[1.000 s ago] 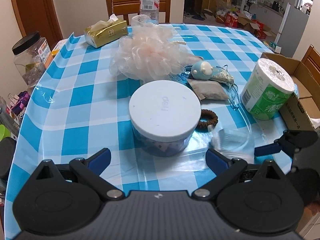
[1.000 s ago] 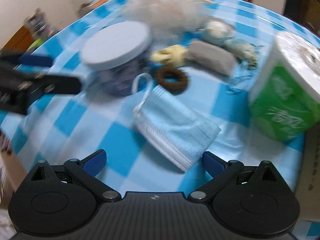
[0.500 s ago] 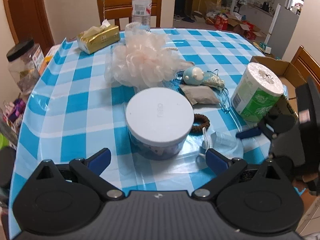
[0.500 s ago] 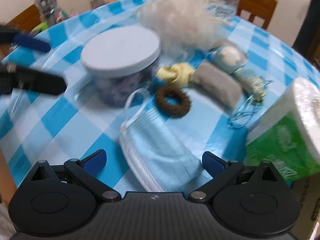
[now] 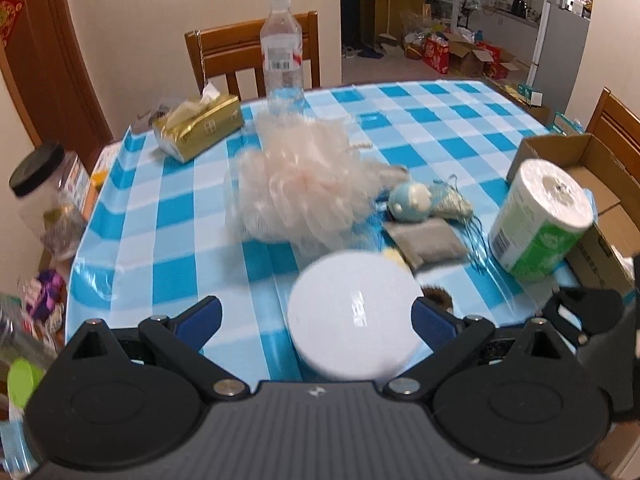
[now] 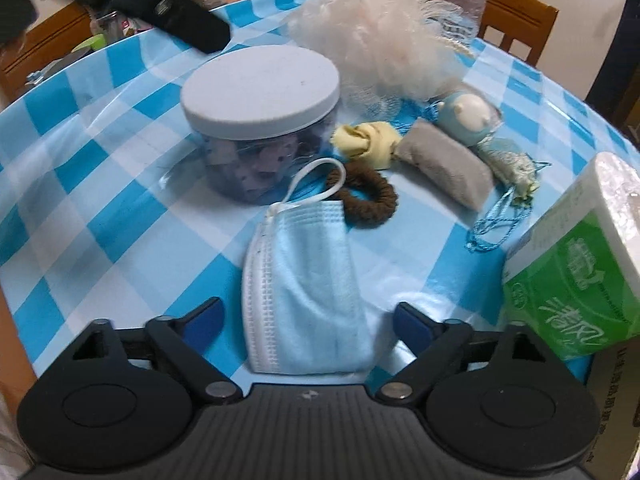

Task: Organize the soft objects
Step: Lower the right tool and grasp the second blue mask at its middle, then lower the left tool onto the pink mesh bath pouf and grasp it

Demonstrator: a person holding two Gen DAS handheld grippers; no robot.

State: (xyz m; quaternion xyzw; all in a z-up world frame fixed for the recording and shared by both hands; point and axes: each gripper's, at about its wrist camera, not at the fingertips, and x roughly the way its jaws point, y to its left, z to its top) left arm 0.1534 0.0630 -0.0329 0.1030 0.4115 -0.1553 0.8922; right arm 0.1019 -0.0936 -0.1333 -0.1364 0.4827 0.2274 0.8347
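A round table [image 6: 100, 208] is covered by a glossy plastic cloth in blue and white checks. At its near edge lies a pale blue face mask [image 6: 304, 292], folded in half, with fine pleats, a white stitched border and a thin white ear loop curling away from it. The right gripper [image 6: 306, 322] points down at it; its blue-padded jaws are closing, with the mask between them, but the pads stand clear of the fabric on both sides.

Just beyond the mask, touching its loop, is a fuzzy brown hair tie [image 6: 364, 198], ring-shaped. Beside that stands a squat, clear plastic jar [image 6: 260, 120] with a flat, matte white lid [image 6: 260, 88], and dark bits inside. Near the jar lie a crumpled yellow cloth [image 6: 366, 142], a small grey pillow-shaped pouch [image 6: 446, 168], and a round blue and cream soft toy [image 6: 466, 114] with a tasselled sachet and blue cord. Behind them sits a big, frilly, peach mesh bath puff [image 6: 376, 44]. At the right edge stands a roll of toilet paper [image 6: 576, 268] in shiny green wrap.

From the left wrist camera, the left gripper [image 5: 316, 318] is wide open and empty, hanging above the table with the jar's lid partly between its jaws in the view. Farther off are a gold tissue pack [image 5: 200, 126], a clear water bottle [image 5: 282, 56] and a wooden chair [image 5: 224, 52].
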